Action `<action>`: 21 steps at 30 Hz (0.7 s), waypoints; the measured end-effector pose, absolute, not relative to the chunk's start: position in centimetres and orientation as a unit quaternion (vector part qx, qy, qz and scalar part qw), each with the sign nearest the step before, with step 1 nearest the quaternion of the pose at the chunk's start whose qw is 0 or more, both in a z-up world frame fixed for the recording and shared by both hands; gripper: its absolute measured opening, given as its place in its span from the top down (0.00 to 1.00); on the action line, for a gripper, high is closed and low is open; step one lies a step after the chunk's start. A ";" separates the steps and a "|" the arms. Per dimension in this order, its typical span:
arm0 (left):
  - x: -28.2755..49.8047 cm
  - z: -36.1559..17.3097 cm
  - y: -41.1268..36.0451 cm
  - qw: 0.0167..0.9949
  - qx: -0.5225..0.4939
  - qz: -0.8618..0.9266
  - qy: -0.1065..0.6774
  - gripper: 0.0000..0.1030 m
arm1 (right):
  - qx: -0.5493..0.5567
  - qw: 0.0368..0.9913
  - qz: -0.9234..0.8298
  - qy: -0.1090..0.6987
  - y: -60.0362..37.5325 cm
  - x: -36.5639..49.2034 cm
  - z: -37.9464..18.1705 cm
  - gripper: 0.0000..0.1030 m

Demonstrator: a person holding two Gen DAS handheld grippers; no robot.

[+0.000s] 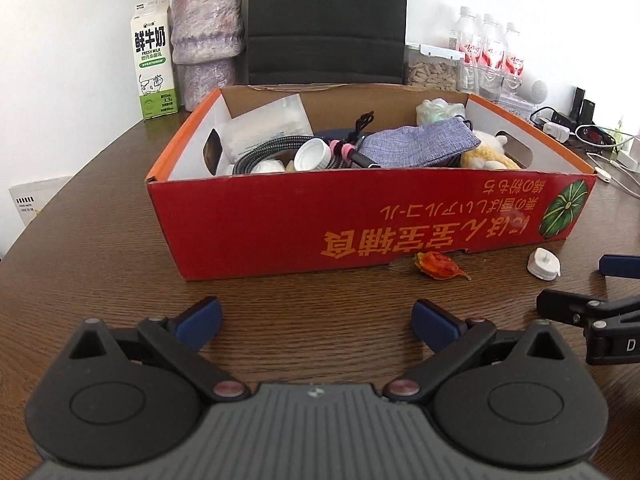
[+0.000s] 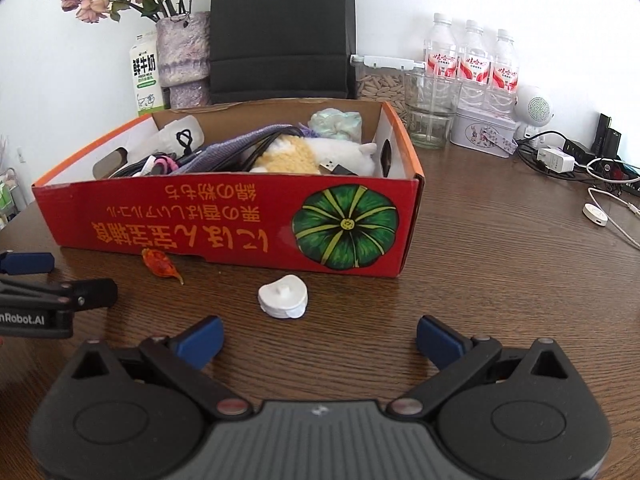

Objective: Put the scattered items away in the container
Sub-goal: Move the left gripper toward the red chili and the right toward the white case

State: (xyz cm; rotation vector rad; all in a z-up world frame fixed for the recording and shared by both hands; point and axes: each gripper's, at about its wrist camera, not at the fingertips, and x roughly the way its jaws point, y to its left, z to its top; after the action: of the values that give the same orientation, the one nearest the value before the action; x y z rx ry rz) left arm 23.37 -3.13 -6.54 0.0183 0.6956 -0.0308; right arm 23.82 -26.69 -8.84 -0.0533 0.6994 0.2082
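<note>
Holding both tools low over the dark wood-grain table, you have each set of jaws spread wide with nothing between the blue pads. Your left gripper fills the bottom of the left wrist view, aimed at the red cardboard box with orange lettering and a green pumpkin print that sits in the middle of the frame. Your right gripper sits at the bottom of the right wrist view, and its black linkage also shows at the right edge of the left view.

Two items lie loose on the table in front of the box's near wall. The dried orange-red pepper lies just beside the wall, below centre-right in the left view. The small white plastic cap-shaped piece rests a little apart from the box, centre of the right view, just ahead of your right gripper's released fingers.

Inside the box you can see a grey-blue fabric pouch, a yellow-and-white plush toy, a braided cable and a white bottle cap.

Behind the box, upper left, stand a green-and-white milk carton and a mottled purple vase.
</note>
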 end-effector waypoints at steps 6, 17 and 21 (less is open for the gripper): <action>23.4 -6.5 -3.1 0.940 0.008 -0.016 0.341 0.00 | -0.026 0.934 0.102 0.342 -26.7 23.9 -8.8 0.00; 23.4 -6.5 -3.1 0.940 0.008 -0.015 0.341 0.00 | -0.026 0.934 0.102 0.342 -26.7 23.9 -8.8 0.00; 23.4 -6.5 -3.1 0.940 0.008 -0.015 0.341 0.00 | -0.025 0.934 0.097 0.342 -26.6 24.0 -8.8 0.00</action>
State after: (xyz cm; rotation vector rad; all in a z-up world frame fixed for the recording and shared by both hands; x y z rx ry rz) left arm 23.39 -3.12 -6.52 0.0164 0.6966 -0.0315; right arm 24.04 -26.63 -8.77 -0.0502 0.7003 0.1984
